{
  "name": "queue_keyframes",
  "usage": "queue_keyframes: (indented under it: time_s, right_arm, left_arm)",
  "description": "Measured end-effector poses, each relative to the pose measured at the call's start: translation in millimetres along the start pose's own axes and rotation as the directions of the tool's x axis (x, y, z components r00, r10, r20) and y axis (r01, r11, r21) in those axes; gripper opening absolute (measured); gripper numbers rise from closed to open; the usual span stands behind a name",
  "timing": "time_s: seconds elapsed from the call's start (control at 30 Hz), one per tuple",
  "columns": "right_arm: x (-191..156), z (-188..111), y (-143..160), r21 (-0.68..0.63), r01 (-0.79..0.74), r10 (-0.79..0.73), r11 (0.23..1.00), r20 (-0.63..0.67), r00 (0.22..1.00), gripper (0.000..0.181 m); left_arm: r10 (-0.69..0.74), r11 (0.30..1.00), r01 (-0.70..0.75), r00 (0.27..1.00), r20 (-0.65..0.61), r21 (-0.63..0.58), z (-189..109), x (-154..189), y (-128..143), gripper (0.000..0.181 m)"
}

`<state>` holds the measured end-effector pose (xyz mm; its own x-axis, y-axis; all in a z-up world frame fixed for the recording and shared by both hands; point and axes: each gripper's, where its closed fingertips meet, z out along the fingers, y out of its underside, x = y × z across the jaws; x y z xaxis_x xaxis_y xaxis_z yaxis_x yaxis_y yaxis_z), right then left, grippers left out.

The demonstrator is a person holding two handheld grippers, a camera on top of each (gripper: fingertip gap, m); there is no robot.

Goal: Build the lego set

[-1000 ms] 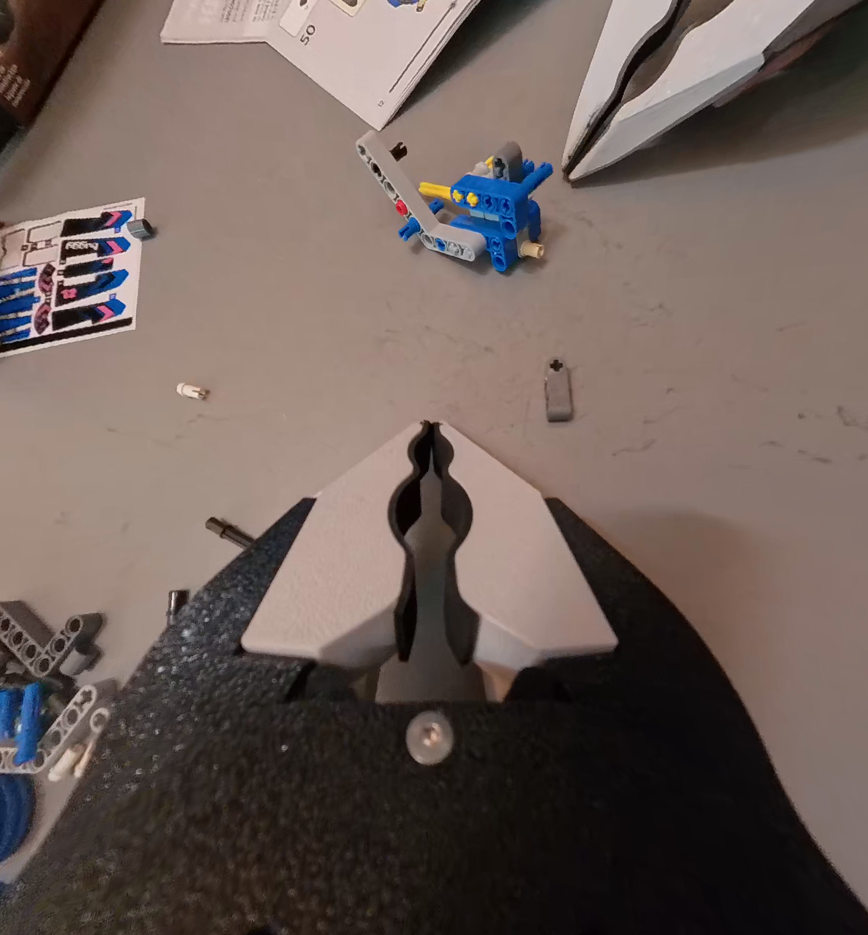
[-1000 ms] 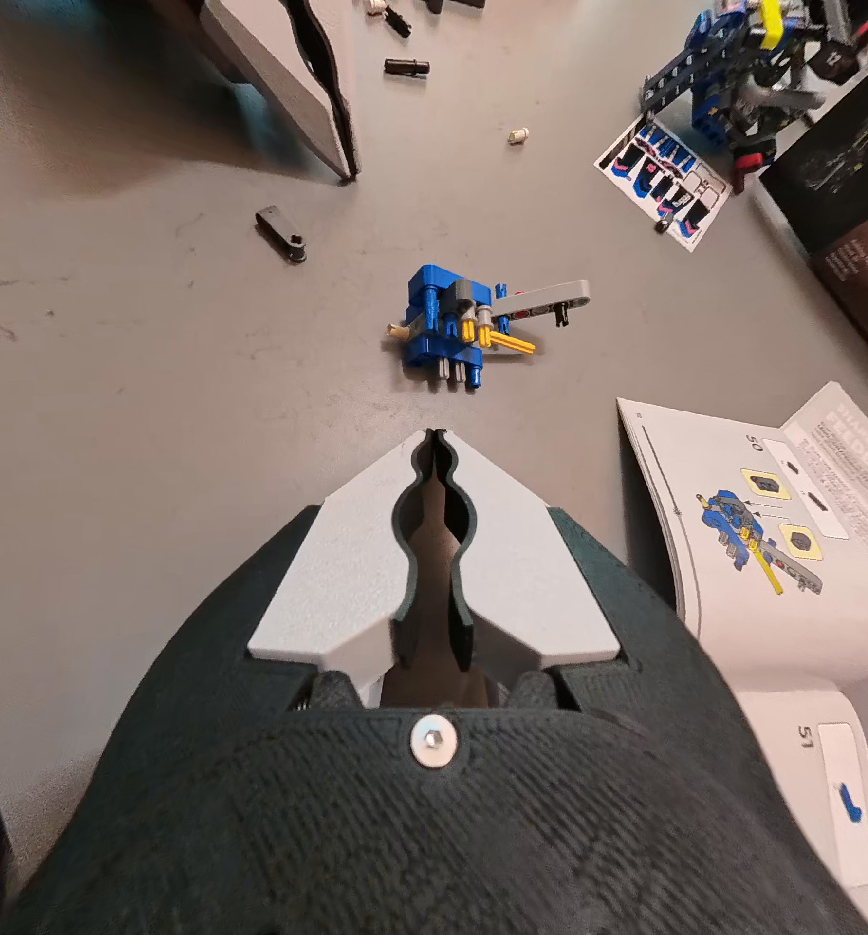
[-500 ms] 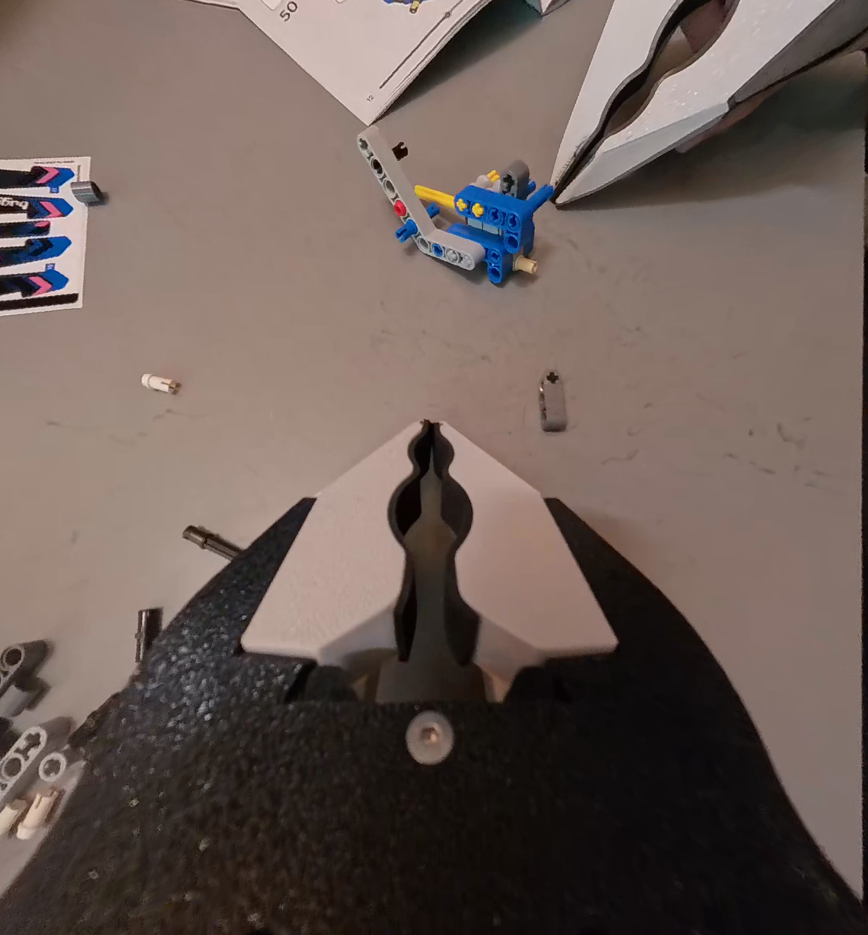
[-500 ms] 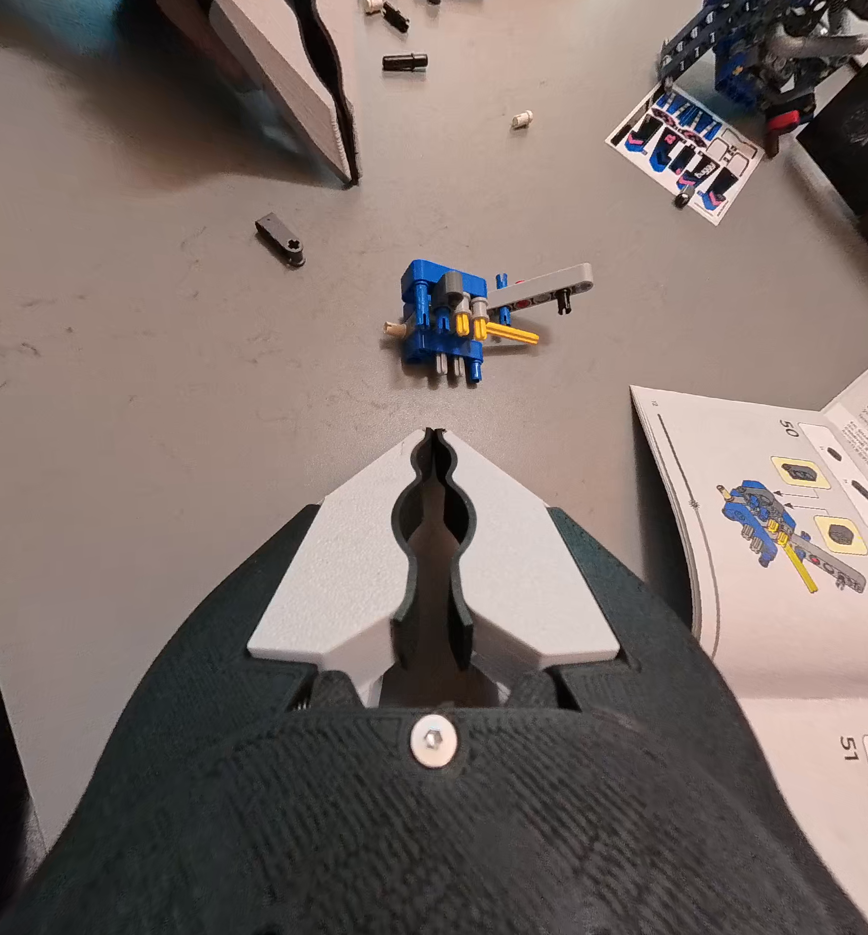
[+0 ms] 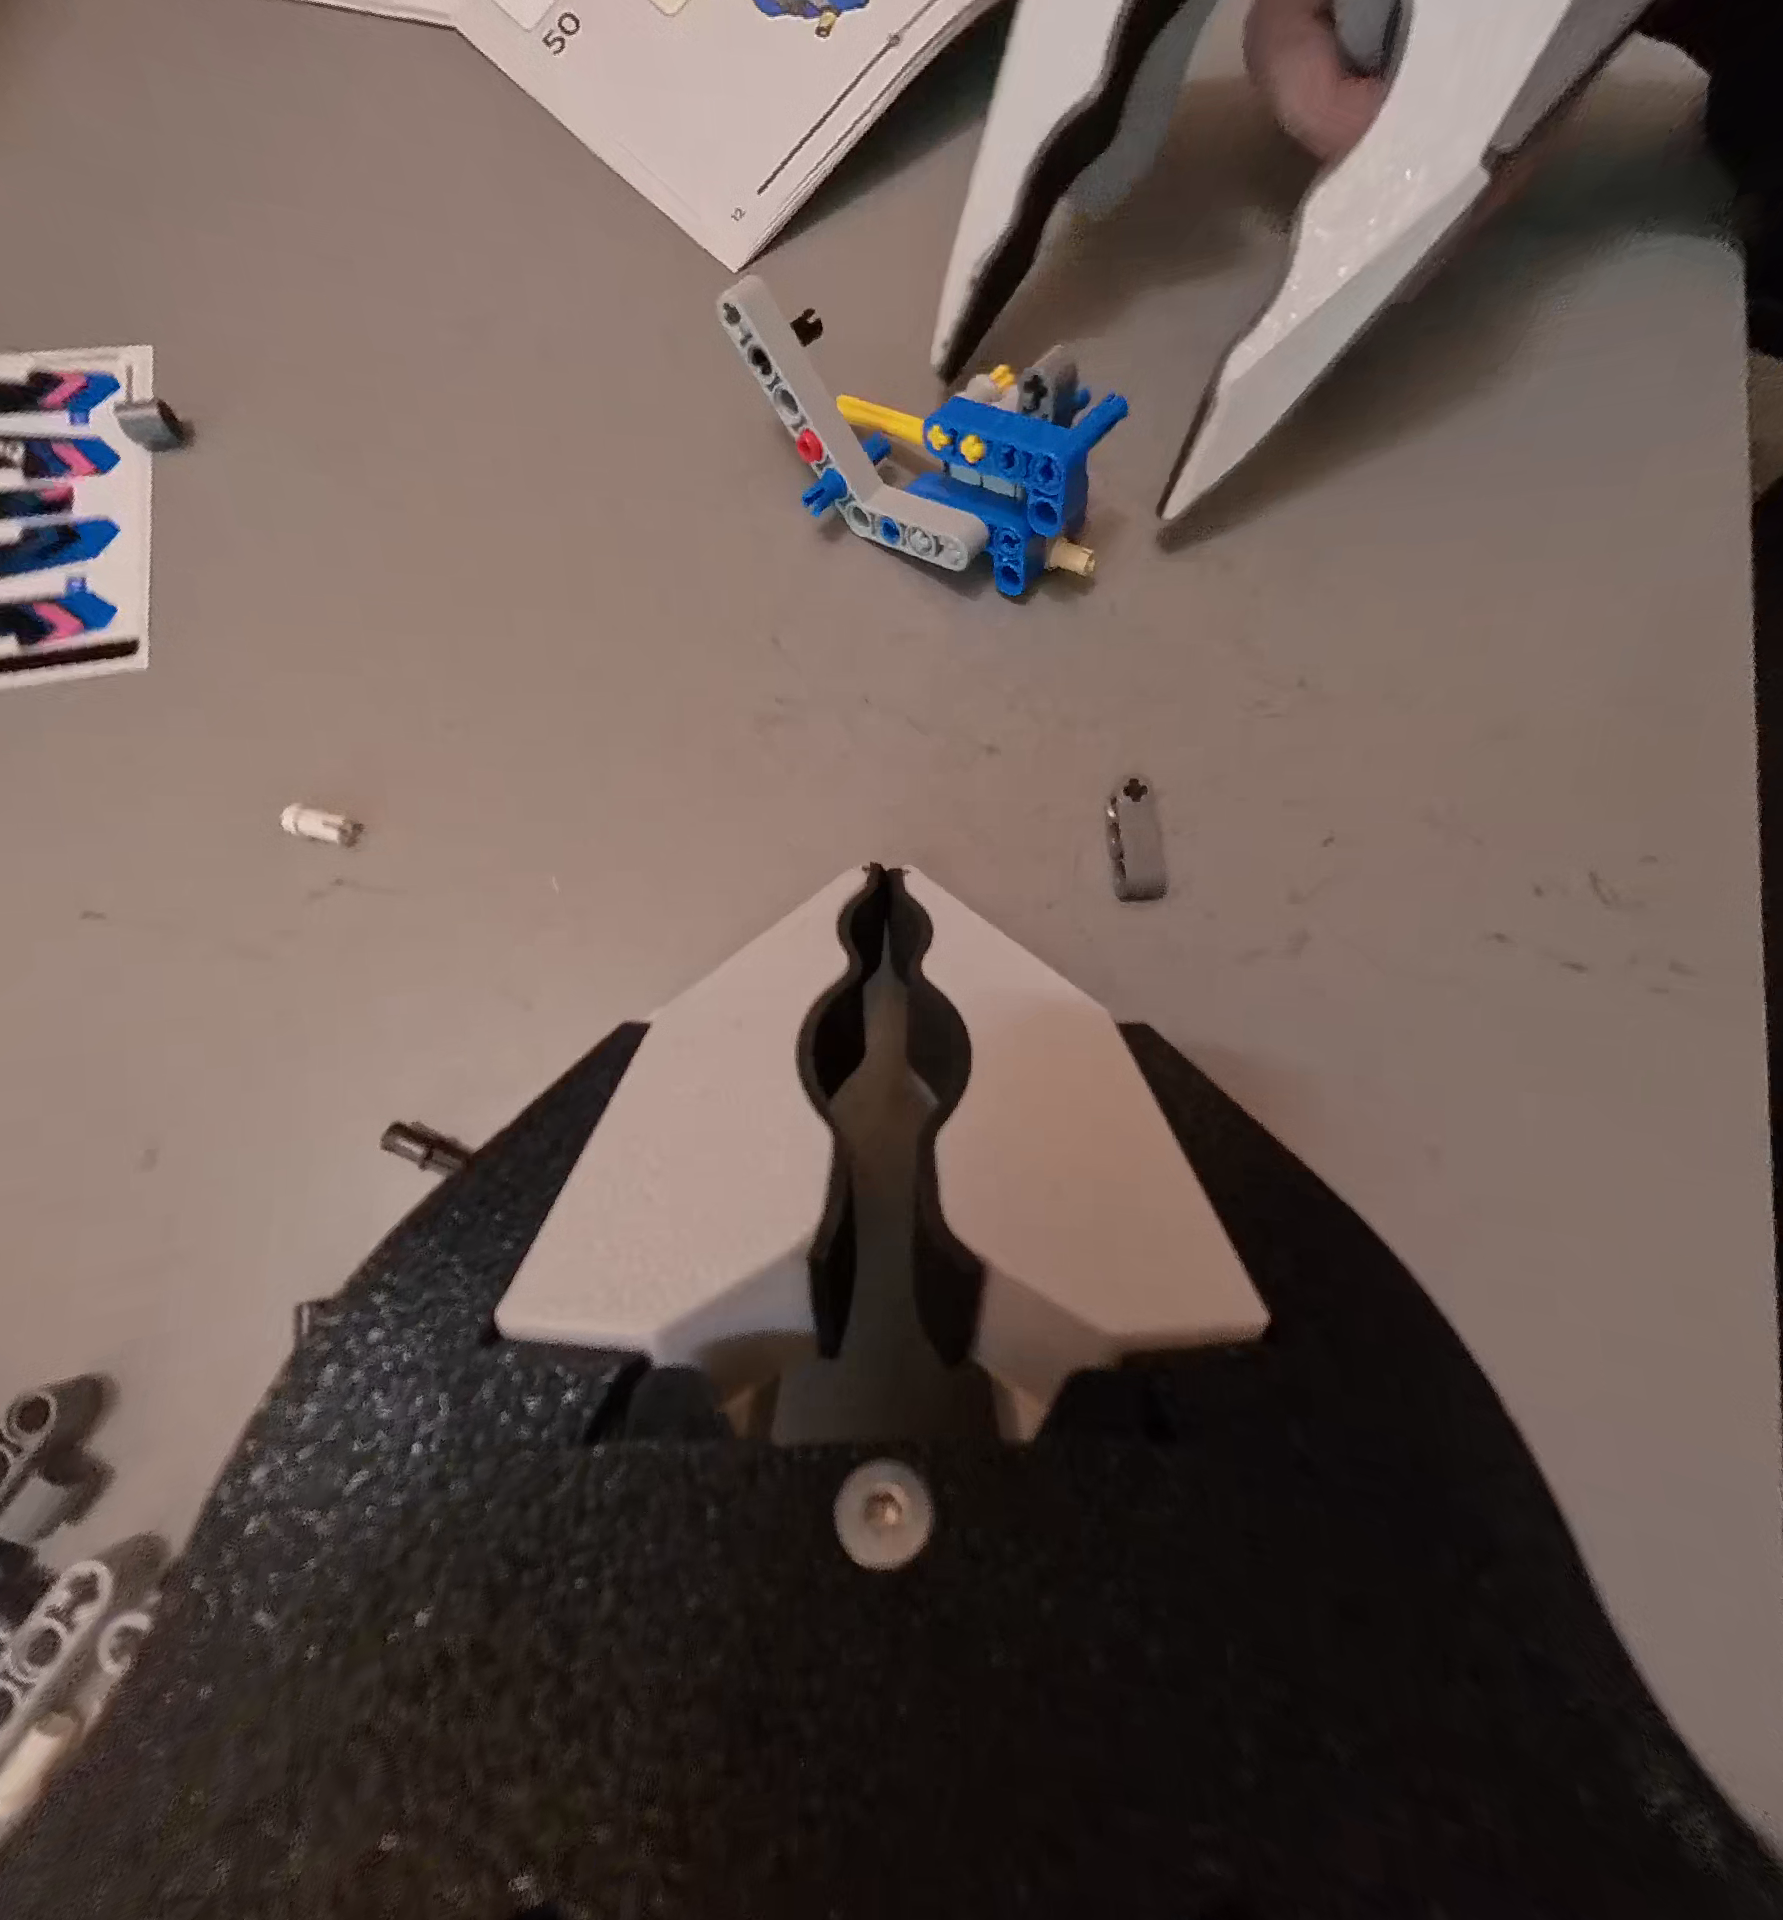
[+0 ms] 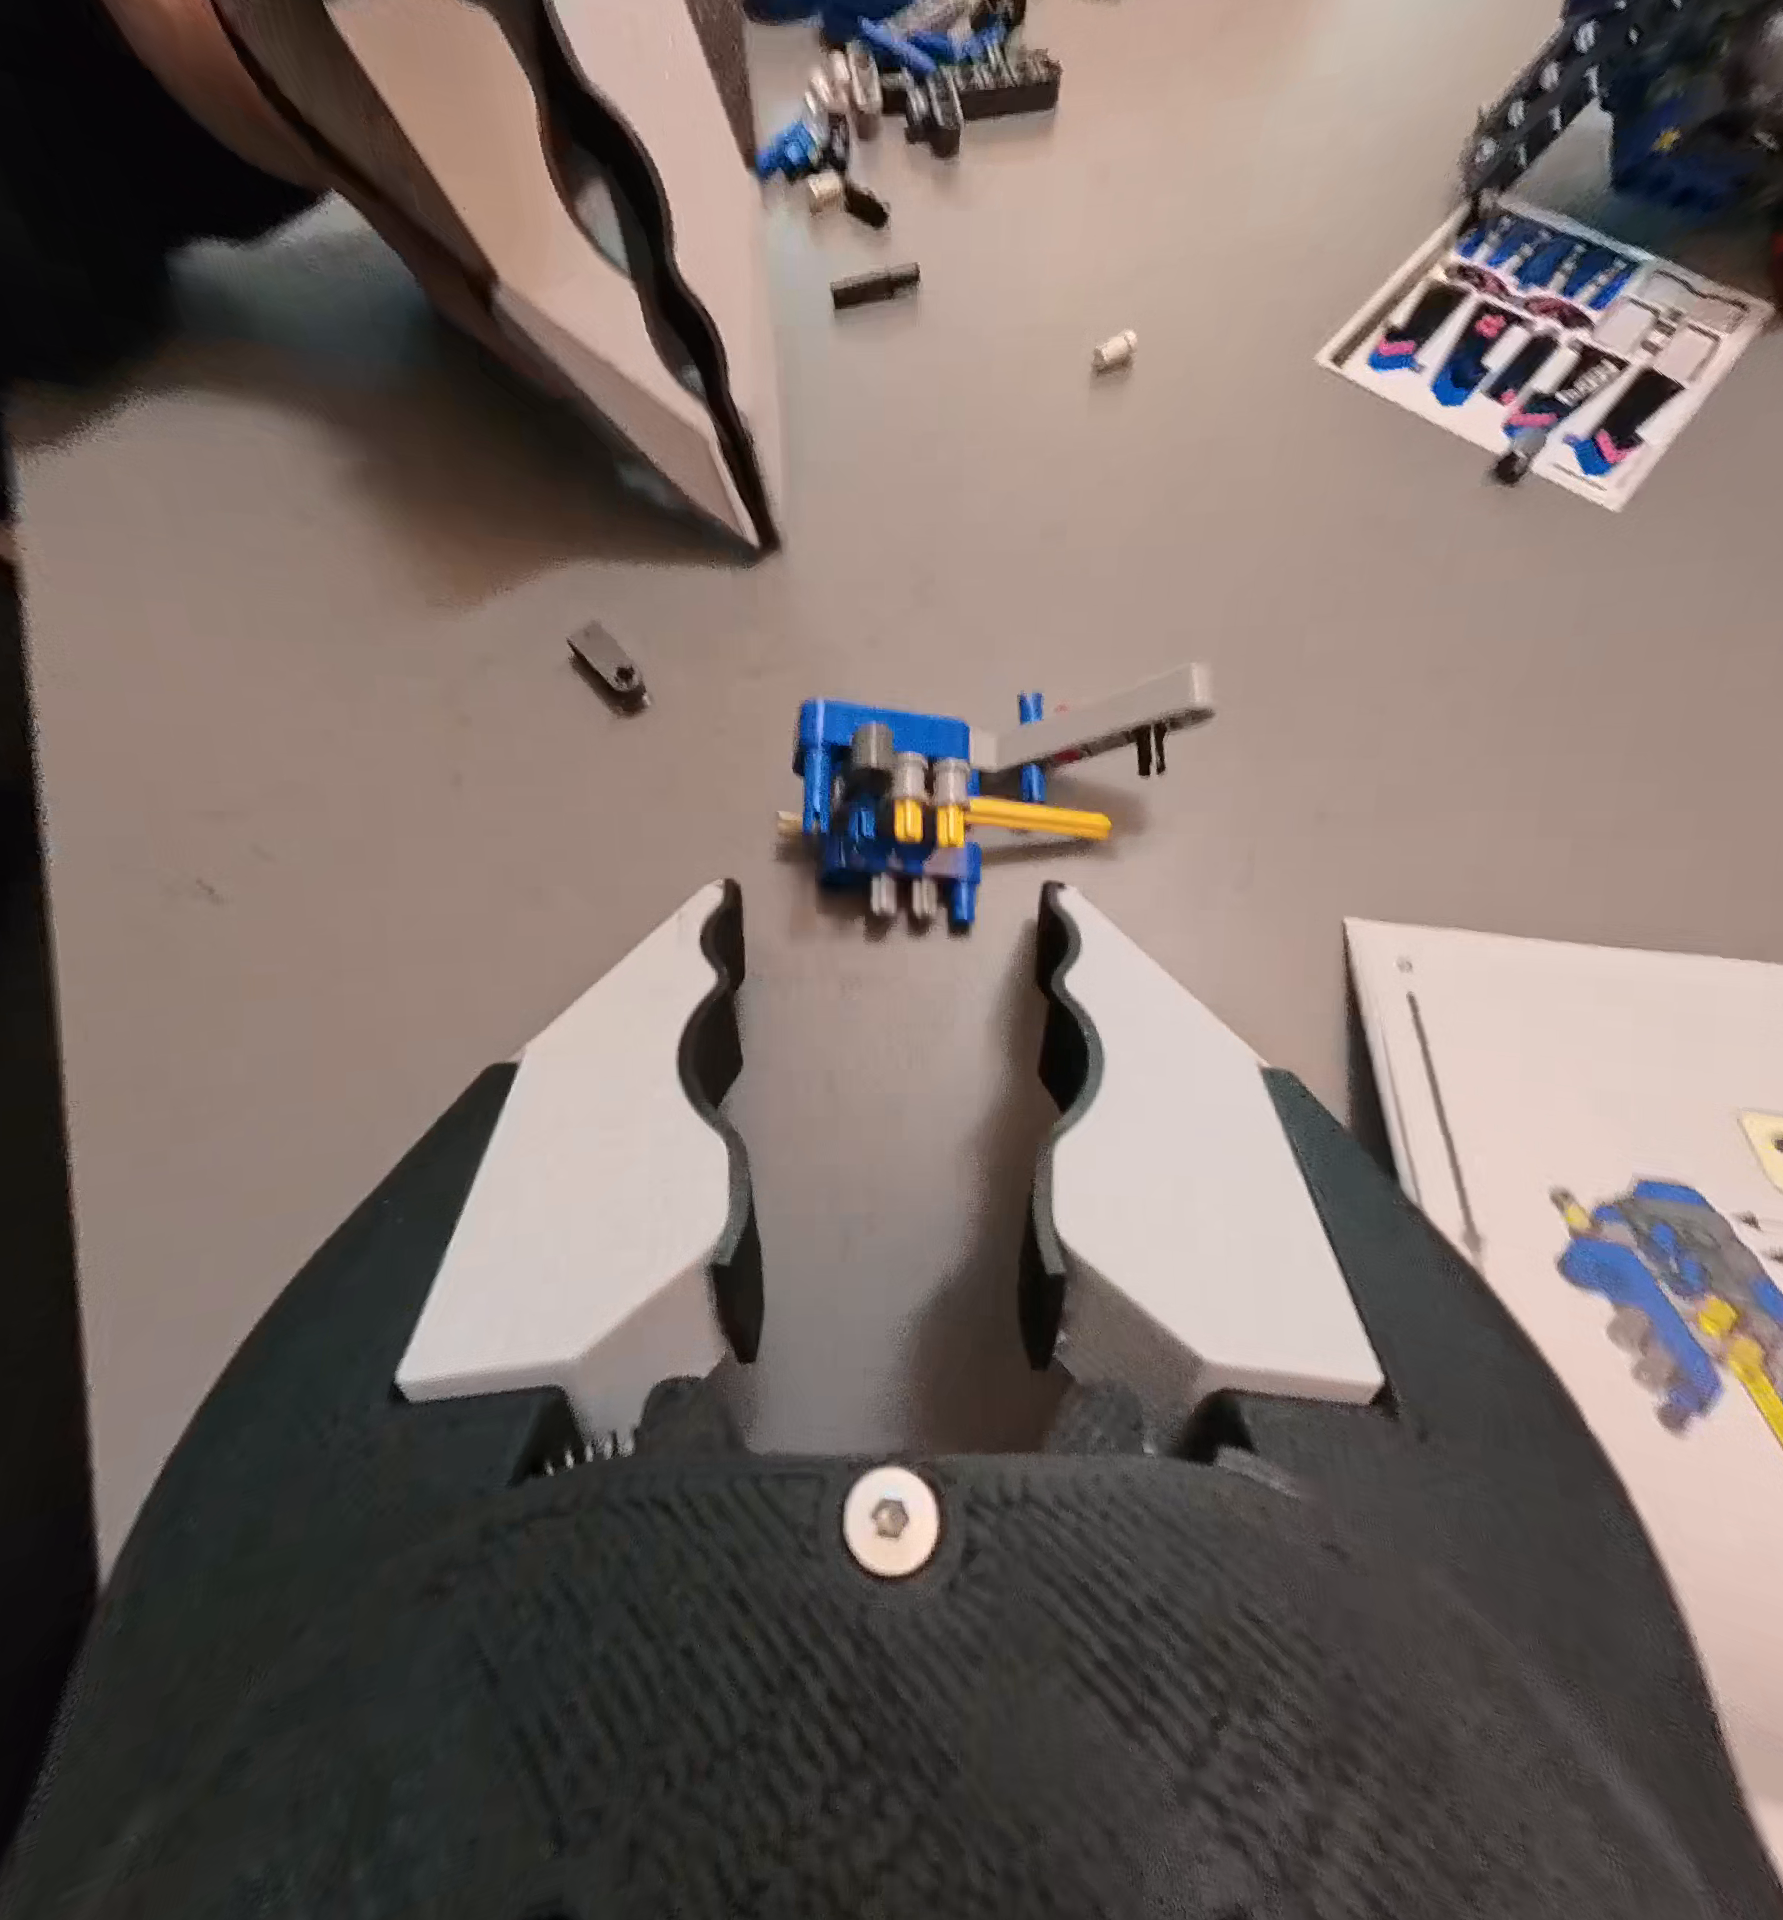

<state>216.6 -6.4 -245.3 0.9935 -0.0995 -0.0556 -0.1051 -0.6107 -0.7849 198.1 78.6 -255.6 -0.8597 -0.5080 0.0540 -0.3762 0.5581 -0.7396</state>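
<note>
Spreading apart since half a second ago, the right gripper now frames the small blue brick assembly with its grey angled beam.
That assembly lies on the grey tabletop just beyond its fingertips; the left gripper stays pressed together, empty, near a short dark grey connector piece.

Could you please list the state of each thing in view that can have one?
Right gripper: jaws open, empty, just short of the blue sub-assembly.
Left gripper: jaws shut, empty.
Blue sub-assembly: part-built, lying on the table, untouched.
Instruction booklet: open, flat on the table.
Sticker sheet: flat; whether any sticker is gone, cannot tell.
Dark grey connector: loose on the table.
White pin: loose, lying on its side.
</note>
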Motion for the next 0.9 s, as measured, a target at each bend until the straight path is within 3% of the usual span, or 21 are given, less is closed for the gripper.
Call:
queue_keyframes:
  time_s: [0.07, 0.13, 0.23, 0.4, 0.6, 0.77, 0.9]
  right_arm:
    - [-5, 2, -9, 0.034, -0.02, 0.018, 0.999, 0.064, 0.998, 0.053]
    - [-1, 2, -5, 0.014, -0.032, 0.031, 0.999, 0.068, 0.997, 0.053]
    - [2, -4, 9, -0.044, -0.002, 0.005, 0.999, 0.074, 0.997, 0.053]
    - [17, -28, 23, -0.08, 0.061, -0.06, 0.995, 0.006, 0.998, 0.048]
    - [35, -61, 31, 0.0, 0.022, -0.022, 1.0, -0.037, 0.999, 0.043]
    - [44, -75, 40, 0.023, 0.018, -0.017, 1.0, -0.052, 0.998, 0.042]
    - [47, -83, 32, 0.112, 0.014, -0.009, 0.994, -0.047, 0.999, 0.039]
  left_arm:
    - [0.092, 0.996, -0.092, 0.996, 0.0, 0.02, 4, 8, -9, 0.001]
    - [0.194, 0.98, -0.191, 0.979, -0.055, 0.051, 12, 26, -23, 0.012]
    - [0.257, 0.967, -0.256, 0.966, -0.019, 0.013, 25, 21, -37, 0.035]
    - [0.218, 0.973, -0.204, 0.966, -0.139, 0.103, 34, 24, -65, 0.039]
    - [0.173, 0.985, -0.173, 0.945, -0.278, 0.025, 49, 26, -61, 0.04]
    - [0.165, 0.986, -0.149, 0.939, -0.302, 0.075, 58, 29, -68, 0.032]
    - [0.153, 0.965, -0.063, 0.924, -0.352, 0.253, 45, 32, -96, 0.032]
